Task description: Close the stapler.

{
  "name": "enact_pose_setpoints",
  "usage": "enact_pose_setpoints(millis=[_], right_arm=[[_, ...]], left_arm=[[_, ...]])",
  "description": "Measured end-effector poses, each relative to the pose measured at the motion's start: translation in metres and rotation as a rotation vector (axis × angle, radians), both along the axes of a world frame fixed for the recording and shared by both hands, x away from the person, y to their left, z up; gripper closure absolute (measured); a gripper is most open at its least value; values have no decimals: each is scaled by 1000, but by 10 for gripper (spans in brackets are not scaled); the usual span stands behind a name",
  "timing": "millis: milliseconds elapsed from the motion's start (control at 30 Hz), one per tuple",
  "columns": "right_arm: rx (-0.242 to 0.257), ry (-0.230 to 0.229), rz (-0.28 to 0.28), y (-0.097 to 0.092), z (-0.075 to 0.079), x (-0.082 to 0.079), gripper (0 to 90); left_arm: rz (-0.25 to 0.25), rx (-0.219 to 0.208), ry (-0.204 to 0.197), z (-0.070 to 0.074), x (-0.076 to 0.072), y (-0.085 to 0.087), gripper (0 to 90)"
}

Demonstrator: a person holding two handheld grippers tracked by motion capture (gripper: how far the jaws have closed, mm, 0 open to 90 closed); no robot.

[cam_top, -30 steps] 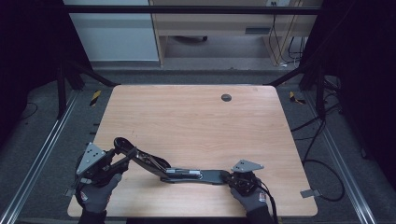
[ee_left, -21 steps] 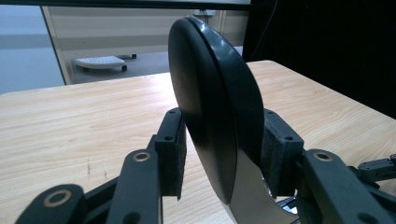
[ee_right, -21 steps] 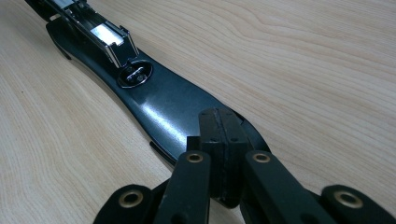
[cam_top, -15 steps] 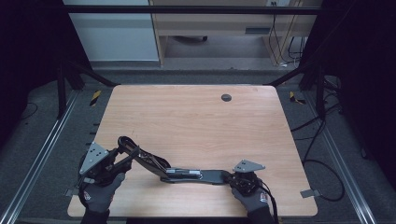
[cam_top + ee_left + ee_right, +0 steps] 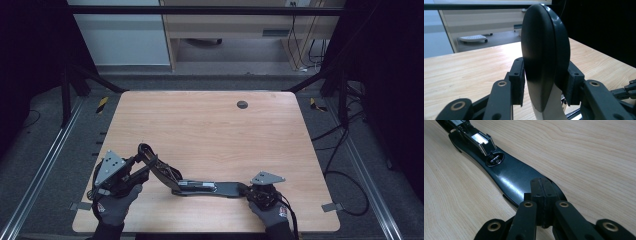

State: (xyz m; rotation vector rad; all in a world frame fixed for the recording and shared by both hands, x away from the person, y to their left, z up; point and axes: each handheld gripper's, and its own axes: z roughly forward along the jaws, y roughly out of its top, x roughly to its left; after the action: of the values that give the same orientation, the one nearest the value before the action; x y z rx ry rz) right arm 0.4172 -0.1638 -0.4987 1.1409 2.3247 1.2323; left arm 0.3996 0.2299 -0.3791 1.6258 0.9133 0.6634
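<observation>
Left gripper point(image 5: 134, 167) is clamping the raised handle point(image 5: 545, 55) of the opened-out black stapler point(image 5: 200, 186), jaws just been closing on it. Right gripper point(image 5: 250, 191) is clenched, jaws pressing the stapler's base point(image 5: 509, 177) flat on the table point(image 5: 210, 130). Versus 1 second ago, the handle's sitting further right. Handle's bottom end is cropped.

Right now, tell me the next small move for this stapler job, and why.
Probably swing the raised black stapler arm a little further open with the left hand-held gripper. Its jaws, which have just been closing, clamp the arm's rounded end, while the shut right hand-held gripper presses the flat black base onto the wooden table.
</observation>
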Motion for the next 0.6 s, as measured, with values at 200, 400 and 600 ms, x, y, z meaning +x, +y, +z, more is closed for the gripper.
enact_pose_setpoints(millis=[200, 400, 600], right_arm=[[7, -1, -1, -1, -1, 0, 900], [9, -1, 1, -1, -1, 0, 900], [12, 0, 1, -1, -1, 0, 900]], left_arm=[[-3, 31, -10, 3, -1, -8, 586], [-5, 51, -14, 5, -1, -14, 586], [-7, 73, -21, 7, -1, -19, 586]])
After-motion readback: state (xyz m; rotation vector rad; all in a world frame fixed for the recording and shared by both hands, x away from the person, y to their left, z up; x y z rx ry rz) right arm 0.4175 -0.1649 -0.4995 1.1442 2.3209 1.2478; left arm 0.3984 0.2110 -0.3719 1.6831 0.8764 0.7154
